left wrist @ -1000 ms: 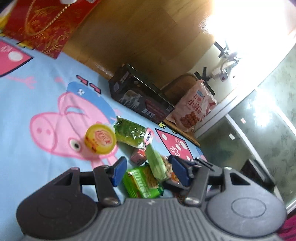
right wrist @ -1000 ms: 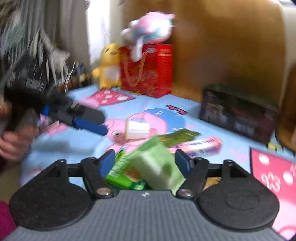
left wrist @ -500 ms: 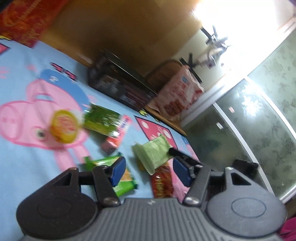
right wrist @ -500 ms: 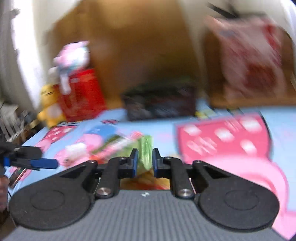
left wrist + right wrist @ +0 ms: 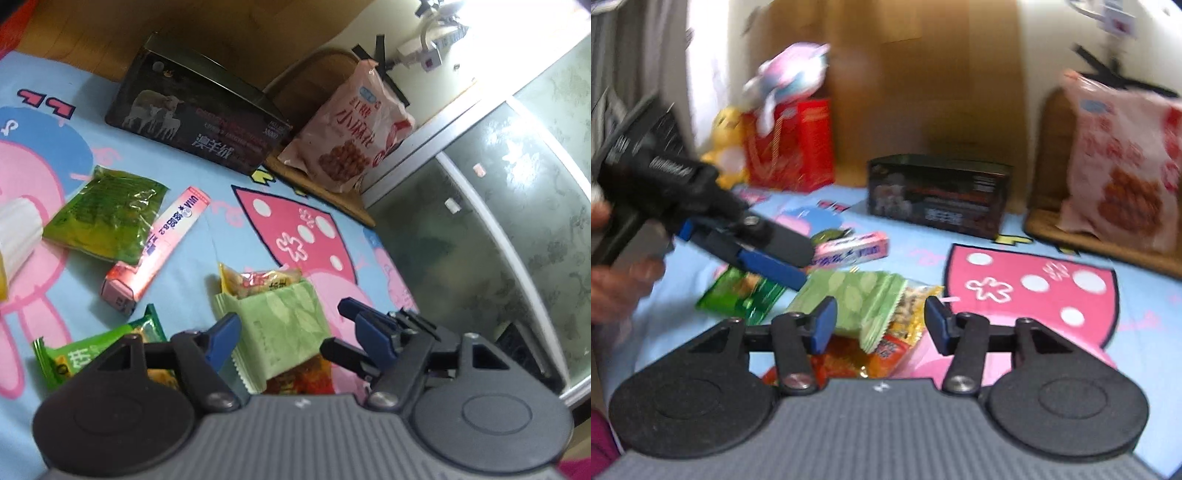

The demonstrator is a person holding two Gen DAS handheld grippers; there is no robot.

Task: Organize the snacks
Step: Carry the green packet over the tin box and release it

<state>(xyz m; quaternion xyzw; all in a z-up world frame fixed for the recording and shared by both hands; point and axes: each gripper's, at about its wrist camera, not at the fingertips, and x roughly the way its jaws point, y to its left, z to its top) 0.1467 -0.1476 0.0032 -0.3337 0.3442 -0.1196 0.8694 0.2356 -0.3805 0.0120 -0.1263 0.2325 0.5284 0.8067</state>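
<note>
The sorting is judged to be at an early stage. A pile has been begun well in front of the dark box (image 5: pixel 199 114), towards the cameras: the light green packet (image 5: pixel 273 332) is laid on top of an orange-yellow packet (image 5: pixel 258 280), partly covering it. The rest is scattered over the blue cartoon-print sheet (image 5: pixel 229 236) and, as far as can be seen, not yet gathered.

Counted in front of the box and to its left:
- one dark green glossy packet (image 5: pixel 107 218);
- one pink stick box (image 5: pixel 173 236), touching that packet's edge;
- one bright green packet (image 5: pixel 96 354), farthest from the box;
- one white-sided cup (image 5: pixel 14 229), cut off by the frame edge.

One large pink bag (image 5: pixel 354 129) is stood just to the right of the box (whether it belongs to the sorting cannot be told). That makes seven snack items and one box.

The jaws of the left gripper (image 5: pixel 290 321) have just been opening and stand moderately wide; the light green packet lies between them, but no pad is seen pressing on it. The jaws of the right gripper (image 5: pixel 880 310) have likewise just been opening and stand wide over the same pile, nothing being held.
</note>
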